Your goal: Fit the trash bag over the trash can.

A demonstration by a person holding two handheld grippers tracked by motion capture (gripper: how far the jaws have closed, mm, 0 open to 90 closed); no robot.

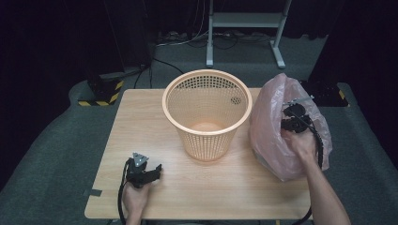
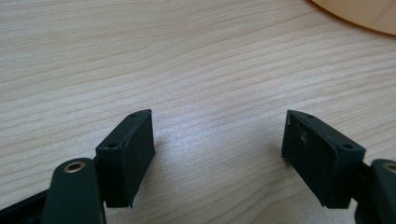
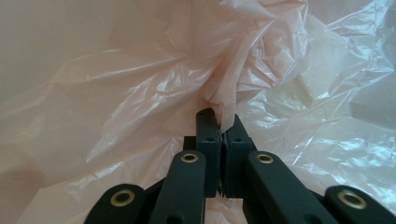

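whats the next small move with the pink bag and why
Probably carry the pink bag left over the basket. The right gripper is shut on a fold of it, the bag sits beside the basket, and the left gripper rests open on the table.

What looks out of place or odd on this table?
Nothing is spilled or broken. The pink plastic bag is crumpled and puffed beside the orange basket, not lining it; the right gripper pinches a fold of it.

A light wooden rectangular table (image 1: 187, 192) stands on grey carpeted floor (image 1: 47, 154). Beyond its far edge, a pale metal stand (image 1: 244, 21) rises before dark walls; black-and-yellow striped bases (image 1: 101, 93) sit off its far-left corner.
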